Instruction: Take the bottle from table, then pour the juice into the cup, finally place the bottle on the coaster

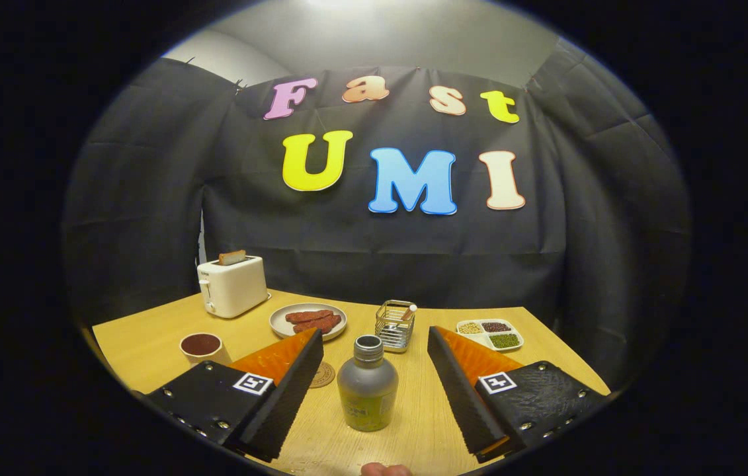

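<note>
The gripper (374, 383) is hovering spread wide, its fingers flanking but not touching the bottle (368, 391) standing upright on the table (149, 344). Its smooth, rigid body looks slippery; the broad mid-body is seemingly offering the surest hold.

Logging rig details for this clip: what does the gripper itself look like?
The gripper has two wedge-shaped fingers with black textured inner pads, orange upper faces and black bases studded with small screws. Each base carries a square black-and-white marker tag. No cable is visible. A bit of the person's hand shows below.
</note>
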`<state>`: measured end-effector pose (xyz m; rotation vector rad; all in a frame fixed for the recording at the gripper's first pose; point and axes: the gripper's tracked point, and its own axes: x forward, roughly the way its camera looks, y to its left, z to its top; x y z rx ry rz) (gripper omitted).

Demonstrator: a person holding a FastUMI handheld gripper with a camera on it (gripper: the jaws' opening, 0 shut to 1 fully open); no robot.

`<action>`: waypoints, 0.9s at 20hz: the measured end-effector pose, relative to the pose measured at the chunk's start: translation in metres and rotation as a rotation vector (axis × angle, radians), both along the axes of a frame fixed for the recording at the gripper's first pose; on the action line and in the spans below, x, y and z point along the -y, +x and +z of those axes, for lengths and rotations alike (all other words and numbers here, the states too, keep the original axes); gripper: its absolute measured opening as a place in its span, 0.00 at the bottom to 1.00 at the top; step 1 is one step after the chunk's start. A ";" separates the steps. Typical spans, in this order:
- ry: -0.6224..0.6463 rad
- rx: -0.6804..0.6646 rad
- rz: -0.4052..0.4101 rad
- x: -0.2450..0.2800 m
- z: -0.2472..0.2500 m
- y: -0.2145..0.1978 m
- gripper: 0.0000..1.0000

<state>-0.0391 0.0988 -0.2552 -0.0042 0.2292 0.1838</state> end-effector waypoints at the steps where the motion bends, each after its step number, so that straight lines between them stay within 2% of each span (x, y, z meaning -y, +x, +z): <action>1: -0.003 -0.013 -0.001 -0.003 -0.010 0.002 0.98; 8: 0.047 -0.102 -0.122 0.001 -0.067 0.012 0.97; 17: -0.021 -0.139 -0.129 -0.010 -0.108 0.029 0.98; 18: -0.016 -0.144 -0.127 -0.011 -0.106 0.028 0.89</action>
